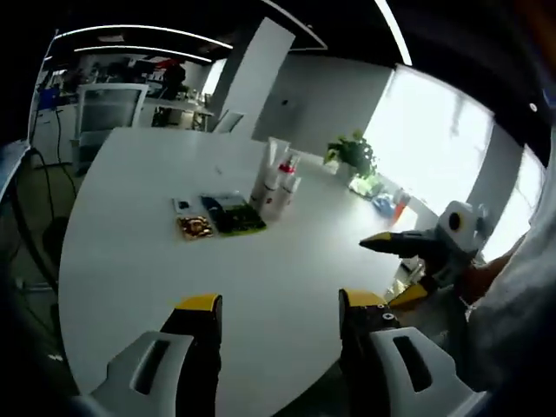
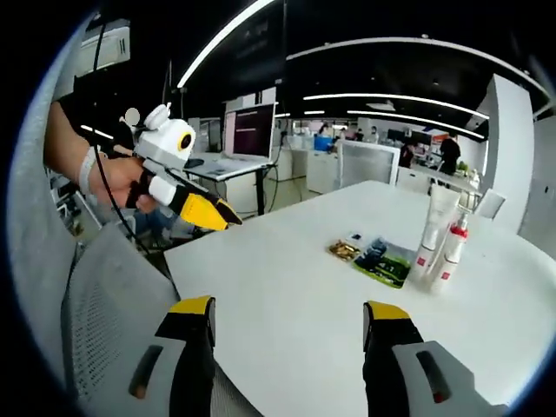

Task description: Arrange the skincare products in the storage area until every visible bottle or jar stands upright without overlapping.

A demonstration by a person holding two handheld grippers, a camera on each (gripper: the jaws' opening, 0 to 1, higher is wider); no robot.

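Both grippers hover above the white bench [image 1: 261,278], left gripper [image 1: 280,306] and right gripper [image 2: 291,311] fingers spread wide, holding nothing; bottles [image 2: 439,239] stand well apart.

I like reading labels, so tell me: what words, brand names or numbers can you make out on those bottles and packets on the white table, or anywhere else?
None can be read.
White tubes: red bands, print too small.
Flat packets: print blurred.
Monitor: no legible text.
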